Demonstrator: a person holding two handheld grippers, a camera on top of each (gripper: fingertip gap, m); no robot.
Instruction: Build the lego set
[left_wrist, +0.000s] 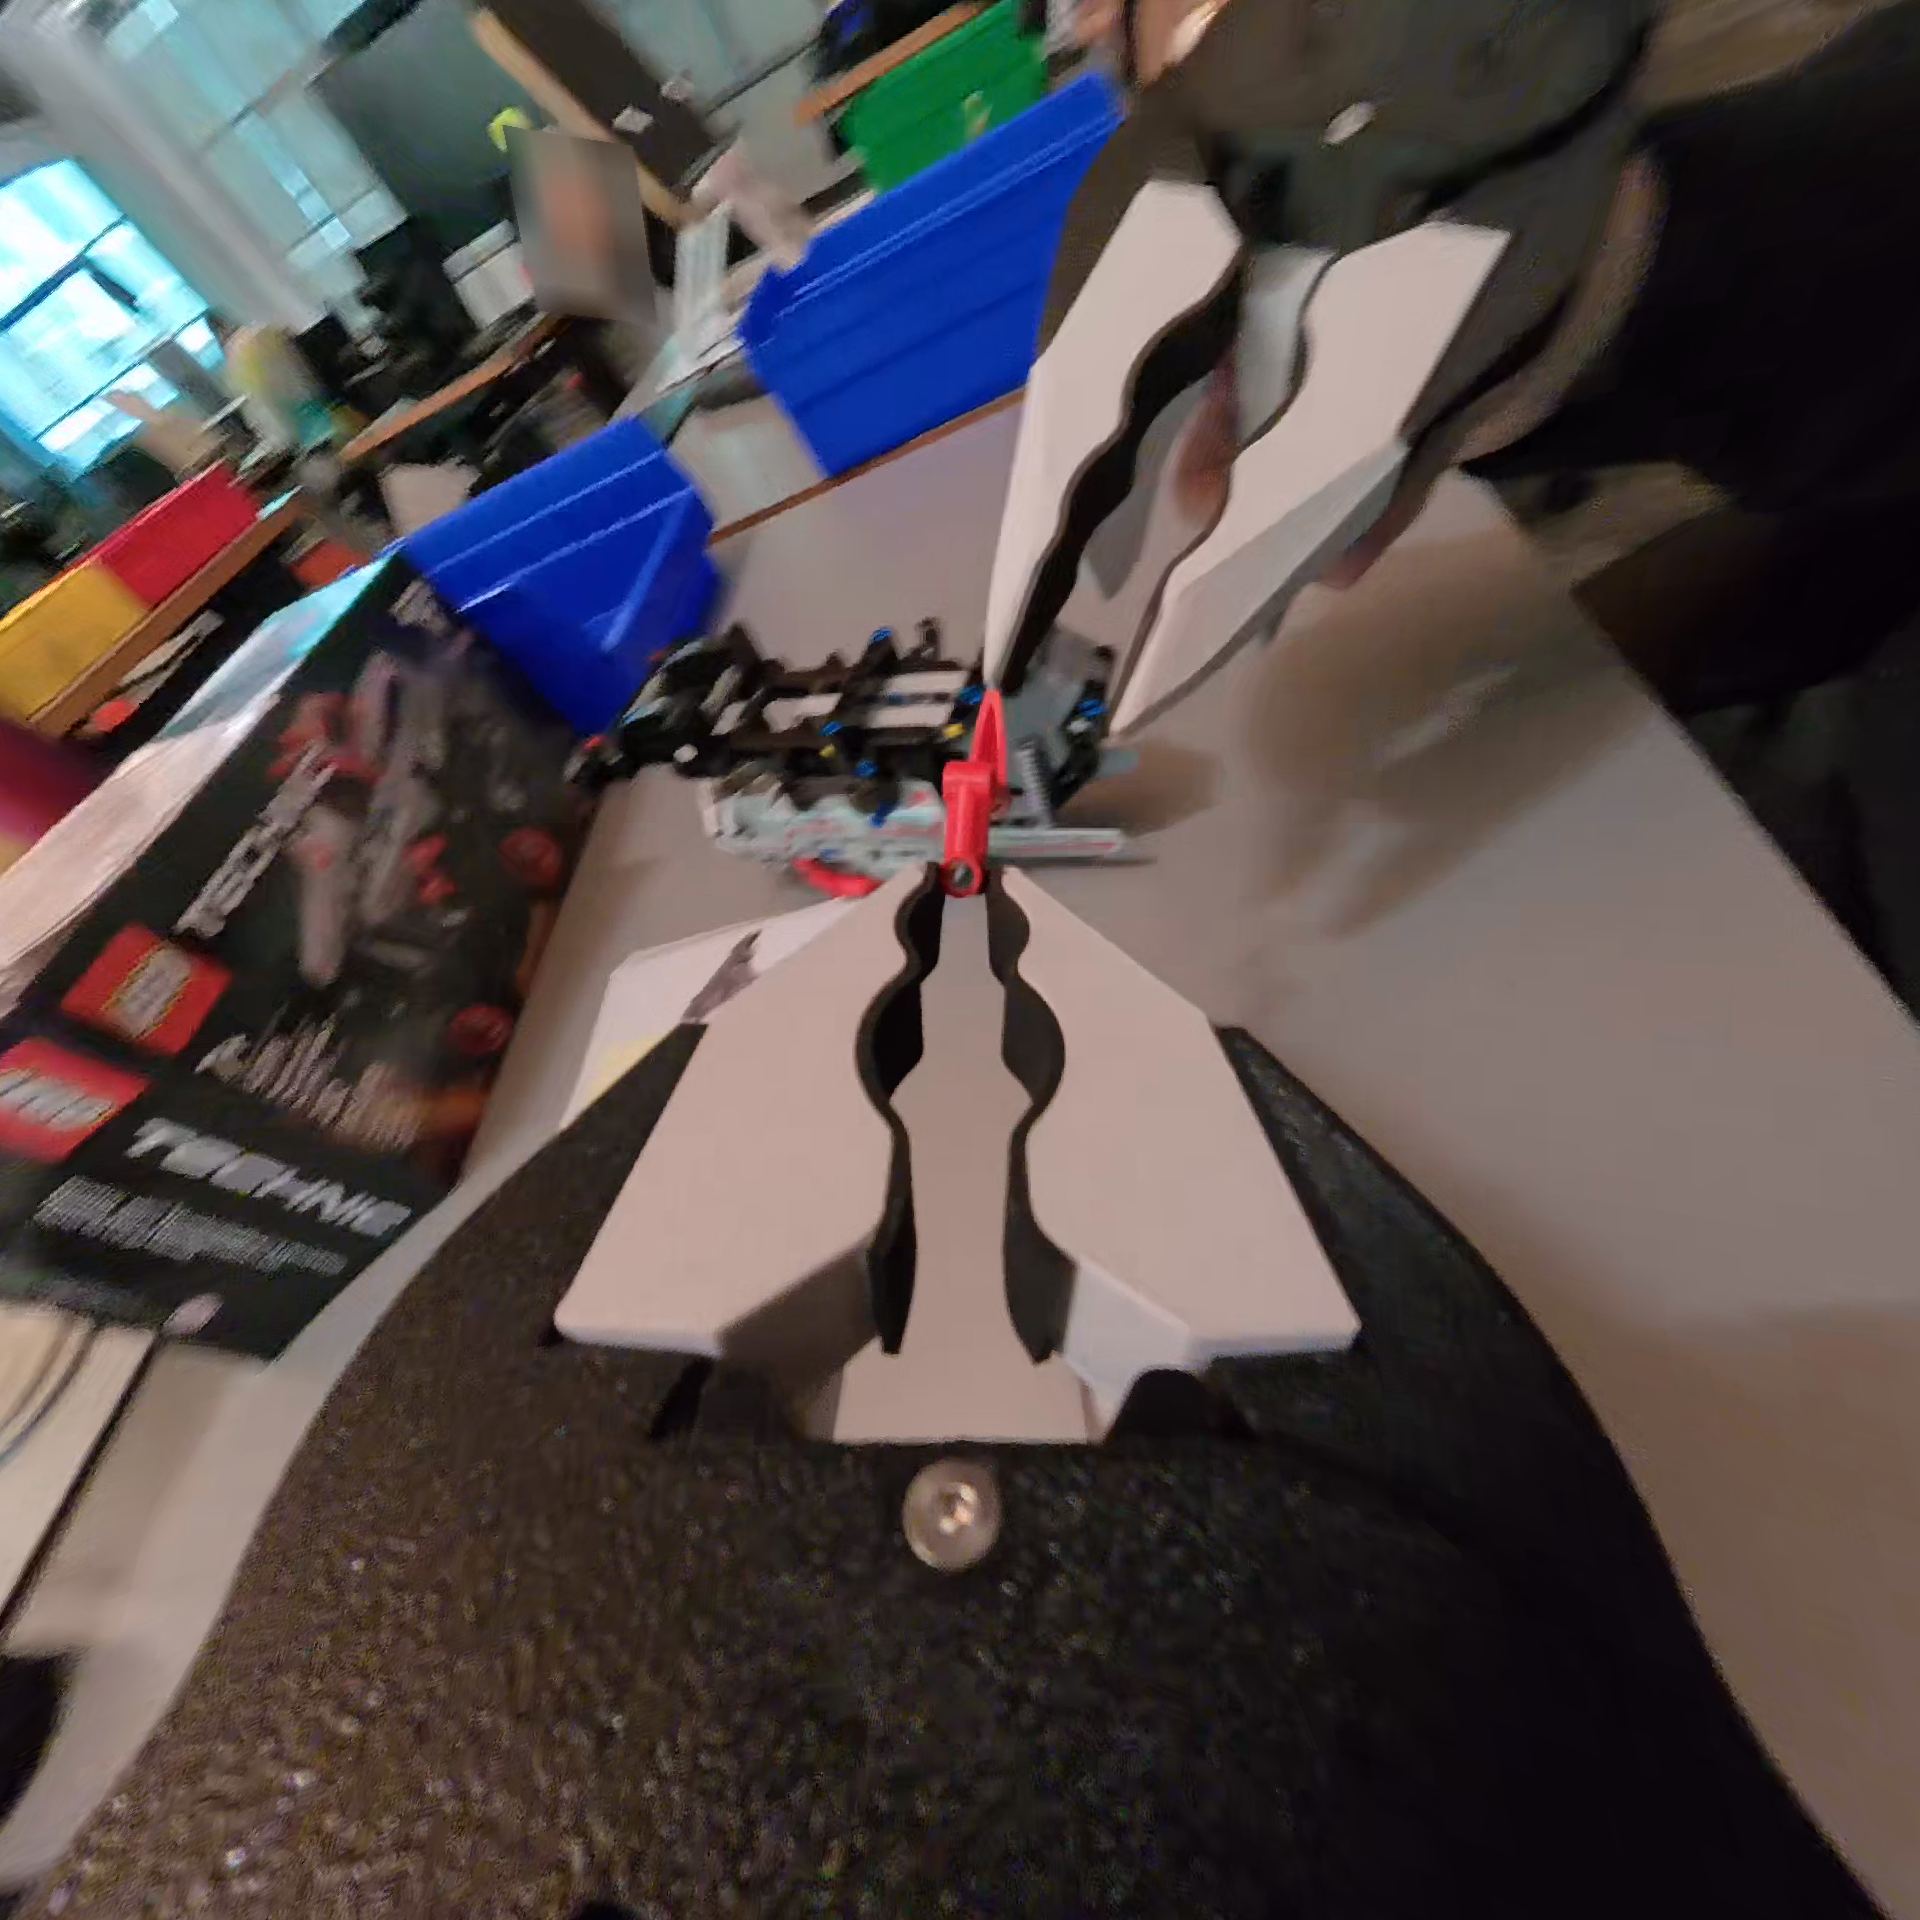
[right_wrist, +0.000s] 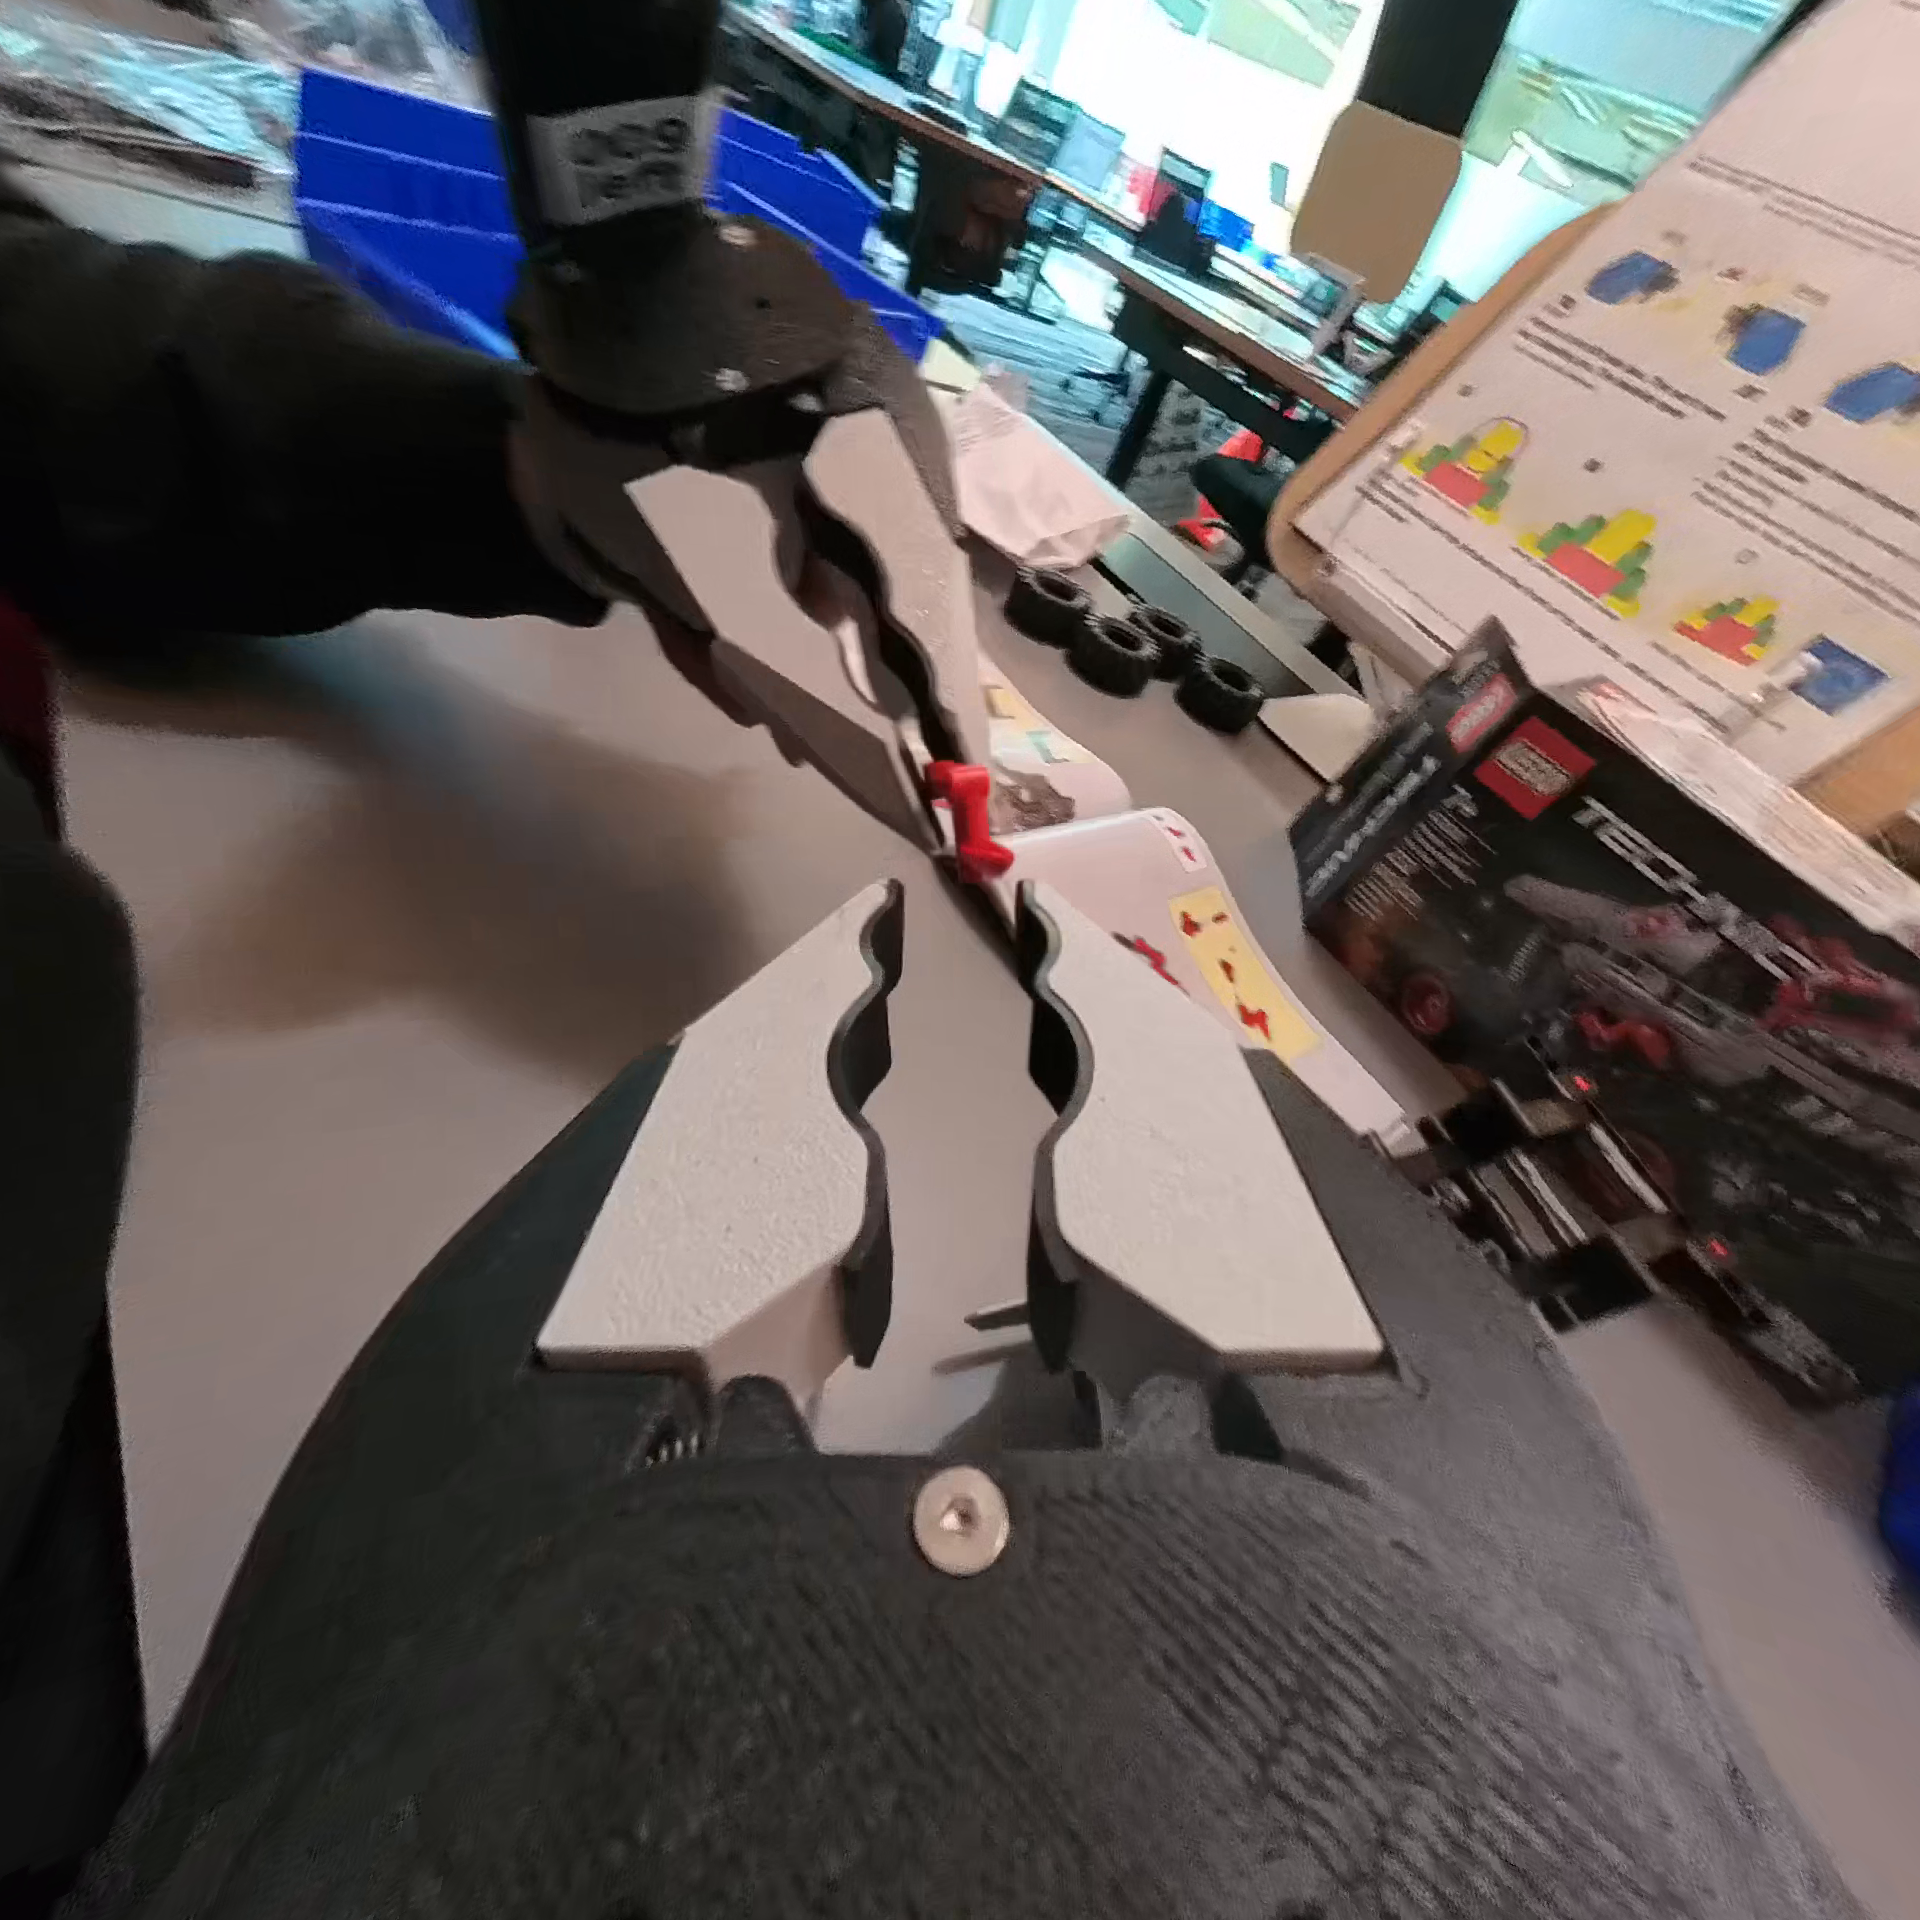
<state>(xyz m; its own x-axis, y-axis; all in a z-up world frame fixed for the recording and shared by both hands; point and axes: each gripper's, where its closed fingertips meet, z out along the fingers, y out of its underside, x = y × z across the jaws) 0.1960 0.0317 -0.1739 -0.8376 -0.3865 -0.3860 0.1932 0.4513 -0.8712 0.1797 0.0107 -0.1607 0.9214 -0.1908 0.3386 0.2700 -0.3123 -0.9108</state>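
Note:
My left gripper (left_wrist: 961, 883) is shut on a small red Lego piece (left_wrist: 974, 795), which sticks out past its tips above the grey table (left_wrist: 1351, 1039). The partly built black and grey Lego model (left_wrist: 821, 748) lies on the table just behind it. My right gripper (left_wrist: 1060, 701) hangs open over the model's right end. In the right wrist view my right gripper (right_wrist: 961, 894) is open and empty, and its tips are close to the red piece (right_wrist: 961, 821) held by the left gripper (right_wrist: 940, 836). Part of the black model (right_wrist: 1558, 1195) shows at the right.
The black Lego box (left_wrist: 260, 987) stands at the left and also shows in the right wrist view (right_wrist: 1610, 904). Blue bins (left_wrist: 582, 582) stand behind the model. An open instruction booklet (right_wrist: 1195, 935), black tyres (right_wrist: 1132, 644) and a board with printed pictures (right_wrist: 1662, 416) lie beyond. The black model (right_wrist: 1558, 1195) is about equally far from each gripper, around 15 cm.

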